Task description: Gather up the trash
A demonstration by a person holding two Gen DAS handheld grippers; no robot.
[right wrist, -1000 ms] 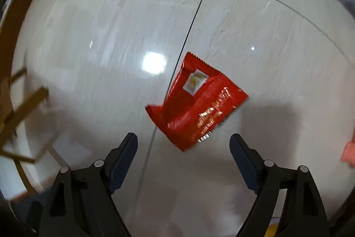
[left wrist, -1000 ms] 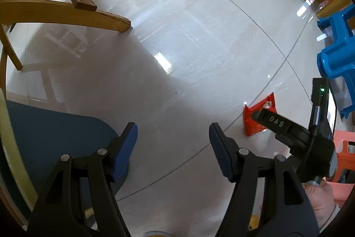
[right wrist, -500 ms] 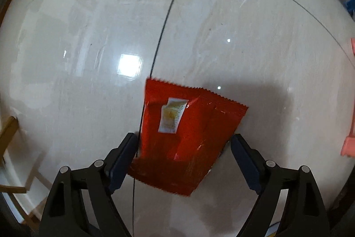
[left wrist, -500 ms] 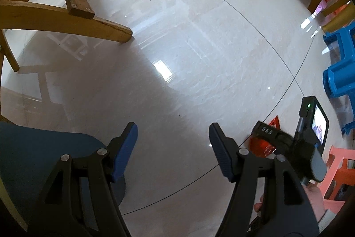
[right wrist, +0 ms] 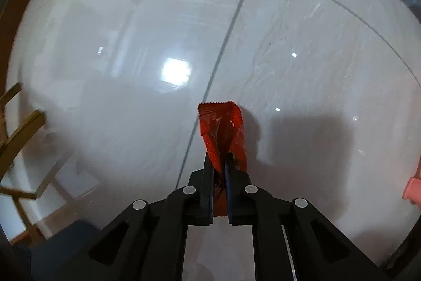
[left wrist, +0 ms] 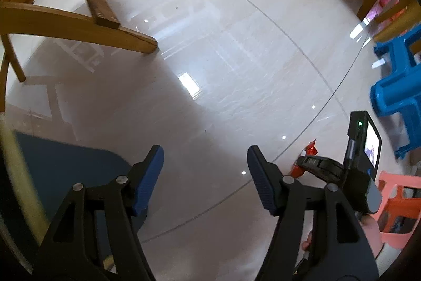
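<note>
Floor: pale glossy tile (right wrist: 131,44) fills both of my views, with dark grout lines crossing it and a bright ceiling light mirrored ahead of each gripper.
Wooden chair: the wooden chair (left wrist: 65,20) stands ahead and to the left of my left gripper, its legs and crossbar reflected in the tile; a few of its rails also show at the left edge of the right wrist view.
Blue stool: the blue plastic stool (left wrist: 394,86) sits well off to the right of my left gripper, near the rim of that view.
Dark blue seat: a rounded dark blue seat (left wrist: 65,170) lies just under and left of my left gripper's left finger; I cannot tell what it belongs to.
Pink stool: a pink stool (left wrist: 397,204) is low on the right, behind my right hand's gripper as the left camera sees it.
Left gripper: my left gripper (left wrist: 205,175) hangs over bare floor with its blue pads spread wide and nothing between them.
Right gripper: my right gripper (right wrist: 219,167) points down at the floor, its jaws have just been closing and now stand pressed together, pinching the wrapper.
Red wrapper: the red snack wrapper (right wrist: 223,128) is crumpled between my right gripper's pads, its serrated end sticking out past the tips, right beside a grout line; from the left wrist it peeks out just beyond that gripper.
</note>
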